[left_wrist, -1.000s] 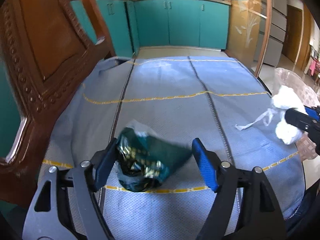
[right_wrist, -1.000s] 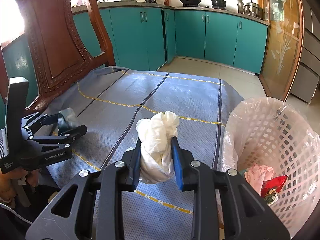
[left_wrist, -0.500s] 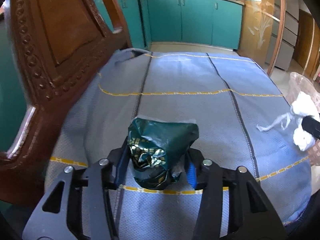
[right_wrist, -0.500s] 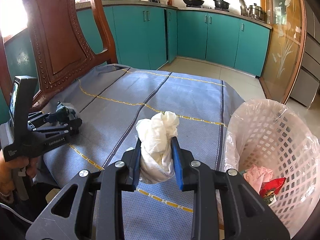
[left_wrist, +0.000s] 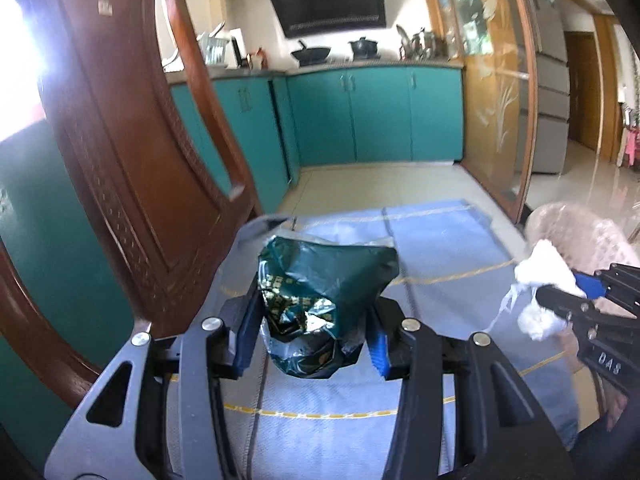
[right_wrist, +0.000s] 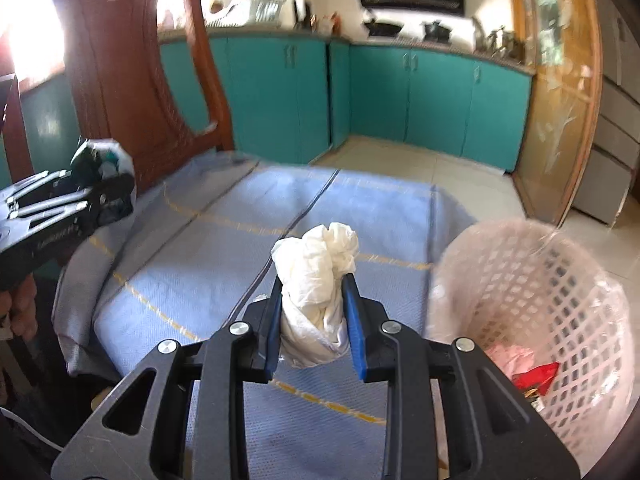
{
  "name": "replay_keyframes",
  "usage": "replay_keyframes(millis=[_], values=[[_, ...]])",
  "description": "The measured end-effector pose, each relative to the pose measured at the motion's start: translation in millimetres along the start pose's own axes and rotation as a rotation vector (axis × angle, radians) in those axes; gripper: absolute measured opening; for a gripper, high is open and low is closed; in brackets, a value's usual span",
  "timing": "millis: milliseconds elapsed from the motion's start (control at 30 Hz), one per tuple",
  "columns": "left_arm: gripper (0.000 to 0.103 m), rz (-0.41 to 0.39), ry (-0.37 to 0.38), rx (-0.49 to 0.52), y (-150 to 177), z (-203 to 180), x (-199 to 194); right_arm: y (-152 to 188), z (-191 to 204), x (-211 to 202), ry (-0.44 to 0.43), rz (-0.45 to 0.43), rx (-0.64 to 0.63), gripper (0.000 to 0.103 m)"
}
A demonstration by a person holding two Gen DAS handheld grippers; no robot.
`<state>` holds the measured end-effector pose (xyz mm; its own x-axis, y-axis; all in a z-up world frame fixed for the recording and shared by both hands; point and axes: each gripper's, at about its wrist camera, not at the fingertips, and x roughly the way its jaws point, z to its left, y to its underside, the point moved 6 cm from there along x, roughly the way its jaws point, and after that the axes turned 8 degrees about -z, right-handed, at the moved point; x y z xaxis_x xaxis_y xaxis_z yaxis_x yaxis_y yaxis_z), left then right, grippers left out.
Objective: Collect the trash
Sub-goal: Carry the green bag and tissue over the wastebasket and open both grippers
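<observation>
Left wrist view: left tongs [left_wrist: 310, 330] clamp a green wrapper [left_wrist: 320, 292]; right tongs [left_wrist: 560, 292], marked "DAS", grip white tissue [left_wrist: 546, 268].

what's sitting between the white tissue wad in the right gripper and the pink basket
Nothing: in the right wrist view only bare blue cloth separates the white tissue wad from the pink basket.

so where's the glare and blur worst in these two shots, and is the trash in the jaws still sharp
Left wrist view: window glare blows out the upper left beside the wooden chair back, whose edges smear; the green wrapper stays fairly crisp. Right wrist view: the same glare upper left, the pink basket rim is motion-blurred, the white tissue stays sharp. Both bend straight lines at the edges.
</observation>
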<state>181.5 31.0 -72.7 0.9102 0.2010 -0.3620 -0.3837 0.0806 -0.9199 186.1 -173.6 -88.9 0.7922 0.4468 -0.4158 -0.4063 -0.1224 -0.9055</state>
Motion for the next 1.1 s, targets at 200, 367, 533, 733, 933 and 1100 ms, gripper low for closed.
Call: replay_keyframes(millis=[200, 367, 533, 733, 933, 1100], values=[[0.046, -0.072, 0.098, -0.002, -26.6, -35.1, -22.0, -24.8, -49.1, -58.2, 0.126, -0.18, 0.032, 0.029], [0.046, -0.075, 0.253, 0.012, -36.0, -88.6, -19.8, -18.0, -106.2, -96.1, 0.295, -0.218, 0.062, 0.029], [0.046, -0.04, 0.397, 0.059, -37.5, -151.8, -4.4, -4.2, -144.5, -114.7, 0.381, -0.217, 0.135, 0.029], [0.046, -0.004, 0.471, 0.113, -35.5, -220.1, 9.4, 13.1, -163.8, -107.4, 0.425, -0.16, 0.174, 0.029], [0.046, 0.002, 0.508, 0.143, -31.8, -259.5, 14.6, 24.1, -173.2, -109.1, 0.445, -0.132, 0.195, 0.029], [0.047, 0.042, 0.536, 0.161, -23.1, -278.7, 26.0, 30.0, -180.8, -105.0, 0.458, -0.095, 0.215, 0.029]])
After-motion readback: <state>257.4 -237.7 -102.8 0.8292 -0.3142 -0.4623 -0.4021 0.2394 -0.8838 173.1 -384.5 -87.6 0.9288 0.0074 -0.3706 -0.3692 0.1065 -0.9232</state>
